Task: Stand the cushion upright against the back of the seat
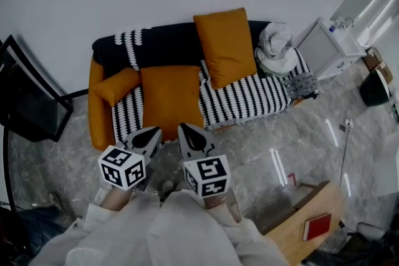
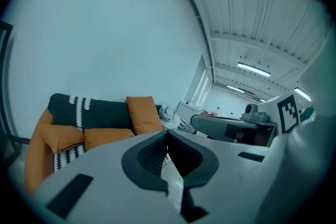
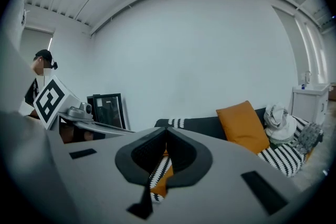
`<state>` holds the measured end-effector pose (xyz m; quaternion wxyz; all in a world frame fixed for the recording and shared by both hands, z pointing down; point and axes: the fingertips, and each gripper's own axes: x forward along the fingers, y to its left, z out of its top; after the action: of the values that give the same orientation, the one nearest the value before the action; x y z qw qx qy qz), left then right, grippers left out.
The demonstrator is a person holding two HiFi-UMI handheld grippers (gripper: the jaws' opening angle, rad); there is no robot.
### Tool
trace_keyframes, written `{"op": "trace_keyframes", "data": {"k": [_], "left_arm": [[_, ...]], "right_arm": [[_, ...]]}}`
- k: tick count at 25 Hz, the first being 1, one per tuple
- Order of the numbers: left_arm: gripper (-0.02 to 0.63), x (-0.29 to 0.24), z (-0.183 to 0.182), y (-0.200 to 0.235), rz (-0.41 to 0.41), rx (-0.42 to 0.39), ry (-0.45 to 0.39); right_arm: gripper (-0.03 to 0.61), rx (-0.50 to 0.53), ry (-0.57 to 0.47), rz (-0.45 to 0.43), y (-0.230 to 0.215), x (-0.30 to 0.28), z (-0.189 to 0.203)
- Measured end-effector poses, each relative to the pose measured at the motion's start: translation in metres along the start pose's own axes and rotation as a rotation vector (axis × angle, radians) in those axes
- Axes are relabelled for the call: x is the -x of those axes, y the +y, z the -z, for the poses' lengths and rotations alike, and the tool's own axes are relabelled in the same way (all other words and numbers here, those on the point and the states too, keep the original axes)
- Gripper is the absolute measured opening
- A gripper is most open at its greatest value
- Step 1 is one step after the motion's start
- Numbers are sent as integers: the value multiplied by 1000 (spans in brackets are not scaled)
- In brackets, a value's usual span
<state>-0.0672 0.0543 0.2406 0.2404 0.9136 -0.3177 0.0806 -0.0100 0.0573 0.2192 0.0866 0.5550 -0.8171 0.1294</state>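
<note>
Both the left gripper (image 1: 148, 137) and right gripper (image 1: 193, 137) are pinched together on nothing at lower centre, probably just lining up; the flat cushion (image 1: 169, 96) lies on the seat mid-left; 1 upright cushion (image 1: 227, 47) already leans on the sofa back (image 1: 168, 43).

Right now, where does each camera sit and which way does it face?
Head view: on the person's head, facing down at the sofa; sleeves, left claw, right claw show.
Left gripper view: on the left claw, facing the sofa; its shut jaws show.
Right gripper view: on the right claw, likewise.
All three share the upright orange cushion.
</note>
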Motion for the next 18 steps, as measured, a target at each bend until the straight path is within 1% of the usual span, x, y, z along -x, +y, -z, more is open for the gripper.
{"op": "trace_keyframes", "data": {"k": [3, 12, 18], "left_arm": [[8, -5, 3, -3, 16, 24, 3], [8, -12, 7, 2, -1, 78, -4], [8, -18, 11, 6, -18, 89, 15]], "right_arm": [[14, -7, 11, 8, -10, 1, 3], [14, -5, 37, 1, -23, 1, 7], [14, -21, 68, 1, -32, -1, 16]]}}
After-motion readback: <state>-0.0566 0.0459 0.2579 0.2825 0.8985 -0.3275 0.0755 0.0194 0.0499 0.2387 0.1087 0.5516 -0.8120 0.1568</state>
